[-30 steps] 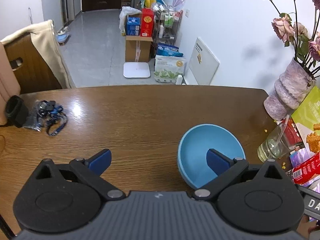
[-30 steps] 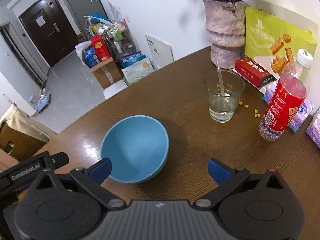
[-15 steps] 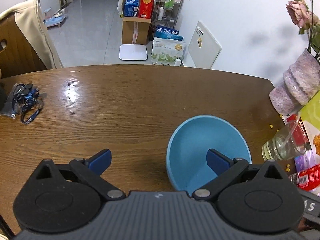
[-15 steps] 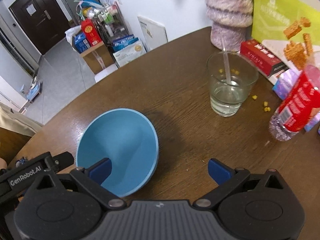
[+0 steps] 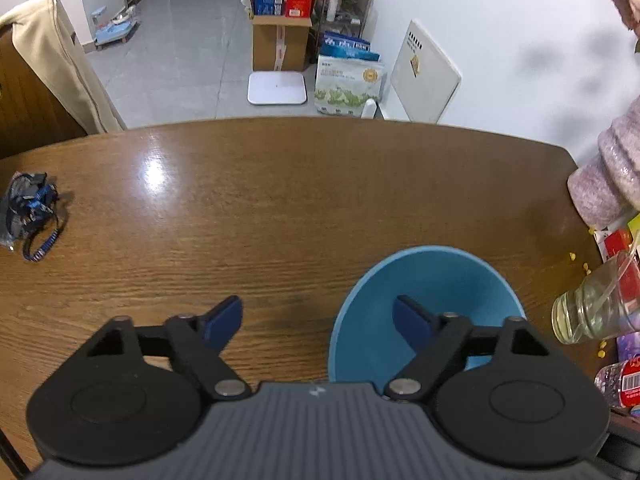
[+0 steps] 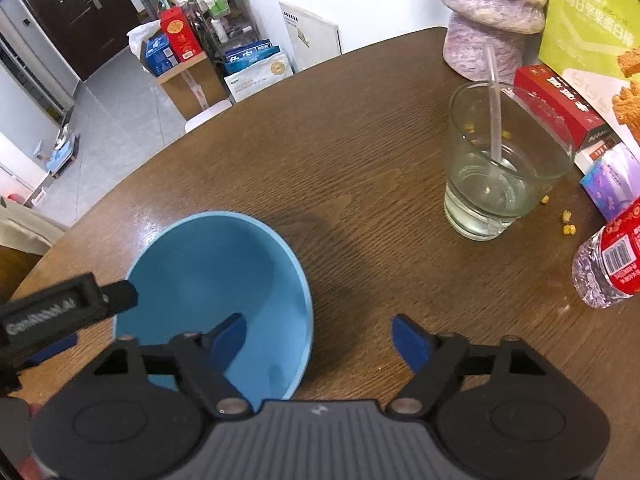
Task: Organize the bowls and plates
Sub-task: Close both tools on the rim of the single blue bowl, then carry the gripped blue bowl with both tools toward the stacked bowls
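Here the blue bowl (image 5: 432,300) sits on the wooden table (image 5: 280,208), caught between the two claws. The left claw (image 5: 318,320) is spread wide and straddles the bowl's left rim: its right finger reaches down inside the bowl, its left finger stays outside over bare wood. The right claw (image 6: 318,338) mirrors this, also released, with its left finger inside the bowl and its right finger outside, so the right rim lies between them. Neither grips yet. Both claws look about equally near, angled down and forward. Farther right stand a glass (image 6: 504,168) with a straw and a bottle (image 6: 608,268), near enough to be knocked.
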The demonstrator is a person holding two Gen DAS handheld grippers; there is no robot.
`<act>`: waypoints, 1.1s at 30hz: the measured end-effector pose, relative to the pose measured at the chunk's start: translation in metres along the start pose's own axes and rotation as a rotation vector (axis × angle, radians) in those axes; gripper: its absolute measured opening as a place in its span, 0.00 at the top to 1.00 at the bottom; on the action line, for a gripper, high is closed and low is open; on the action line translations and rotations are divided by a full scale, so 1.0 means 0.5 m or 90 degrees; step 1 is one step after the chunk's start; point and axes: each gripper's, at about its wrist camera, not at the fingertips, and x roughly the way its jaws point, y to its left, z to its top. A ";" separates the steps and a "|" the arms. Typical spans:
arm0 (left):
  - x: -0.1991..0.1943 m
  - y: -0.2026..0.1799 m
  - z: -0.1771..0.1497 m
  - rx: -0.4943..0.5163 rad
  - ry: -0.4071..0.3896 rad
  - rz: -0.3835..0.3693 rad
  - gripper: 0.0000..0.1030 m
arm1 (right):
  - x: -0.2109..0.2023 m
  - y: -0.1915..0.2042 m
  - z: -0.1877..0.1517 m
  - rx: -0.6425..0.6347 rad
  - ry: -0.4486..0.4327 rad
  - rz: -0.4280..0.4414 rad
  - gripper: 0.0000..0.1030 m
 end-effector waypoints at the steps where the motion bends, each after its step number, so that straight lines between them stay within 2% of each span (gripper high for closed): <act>1: 0.004 -0.001 -0.003 0.001 0.002 0.001 0.21 | 0.003 0.000 0.000 0.001 0.002 0.003 0.34; 3: 0.010 -0.004 -0.005 0.005 0.002 0.001 0.25 | 0.009 -0.001 -0.002 0.004 0.006 0.009 0.39; 5: 0.017 -0.006 -0.007 0.007 0.004 -0.002 0.33 | 0.016 -0.002 -0.004 0.008 0.009 0.015 0.45; 7: 0.026 -0.006 -0.010 0.009 0.009 -0.002 0.40 | 0.021 -0.004 -0.003 0.013 0.014 0.020 0.58; 8: 0.031 -0.007 -0.012 0.010 0.012 -0.004 0.45 | 0.025 -0.003 -0.004 0.016 0.018 0.022 0.60; 13: 0.046 -0.008 -0.019 0.016 0.026 -0.021 0.70 | 0.038 -0.002 -0.003 0.021 0.025 0.038 0.86; 14: 0.049 -0.008 -0.020 0.018 0.028 -0.028 0.78 | 0.039 -0.001 -0.005 0.022 0.025 0.041 0.87; 15: 0.051 -0.010 -0.021 0.019 0.030 -0.033 0.81 | 0.038 0.001 -0.005 0.021 0.024 0.040 0.89; 18: 0.049 -0.012 -0.026 0.030 0.022 -0.030 0.84 | 0.039 0.003 -0.007 0.018 0.018 0.035 0.92; 24: 0.038 -0.004 -0.028 0.034 0.015 -0.038 0.84 | 0.027 0.006 -0.014 0.018 0.004 0.032 0.93; 33: -0.019 0.011 -0.032 0.031 -0.009 -0.051 0.84 | -0.027 0.021 -0.037 0.011 -0.027 0.028 0.93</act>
